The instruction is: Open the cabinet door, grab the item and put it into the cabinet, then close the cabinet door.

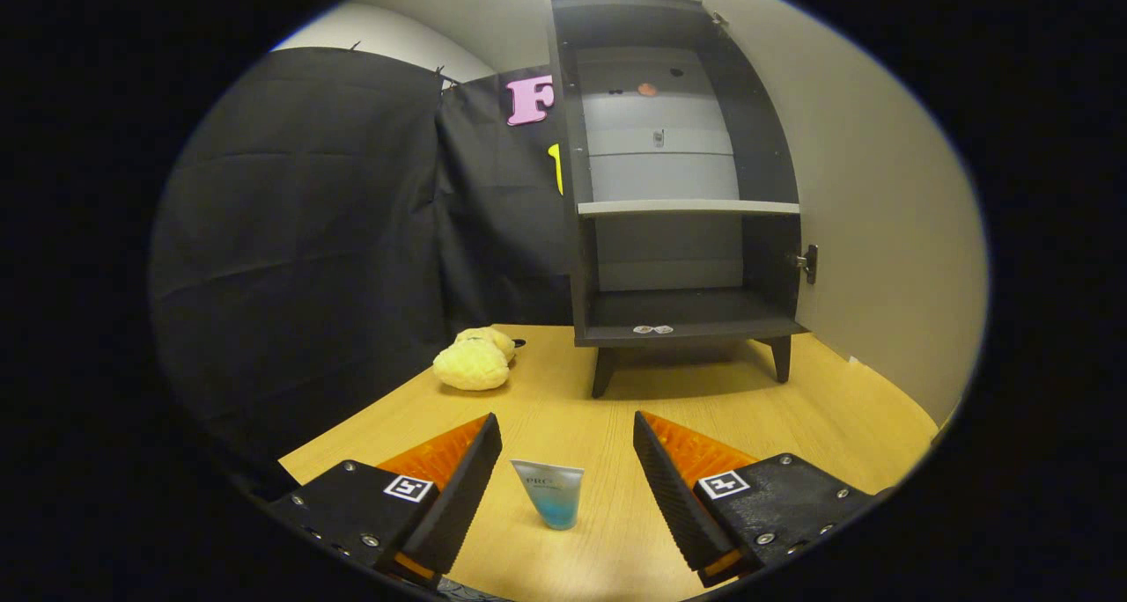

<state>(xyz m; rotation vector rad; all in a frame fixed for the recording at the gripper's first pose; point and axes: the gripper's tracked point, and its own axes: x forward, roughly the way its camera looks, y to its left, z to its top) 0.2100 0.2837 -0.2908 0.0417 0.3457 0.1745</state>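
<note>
Tube upright on table, between spread claw fingers, untouched

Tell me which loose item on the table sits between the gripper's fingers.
The small blue tube, standing between the open gripper's fingers, touching neither. The yellow plush lies well beyond them, left of the open cabinet.

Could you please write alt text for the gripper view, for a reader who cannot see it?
An open claw sits low over a wooden table with a small tube standing between its fingers, touching neither. Beyond stands a dark cabinet with its door swung open, and a yellow plush toy lies beside it.
</note>
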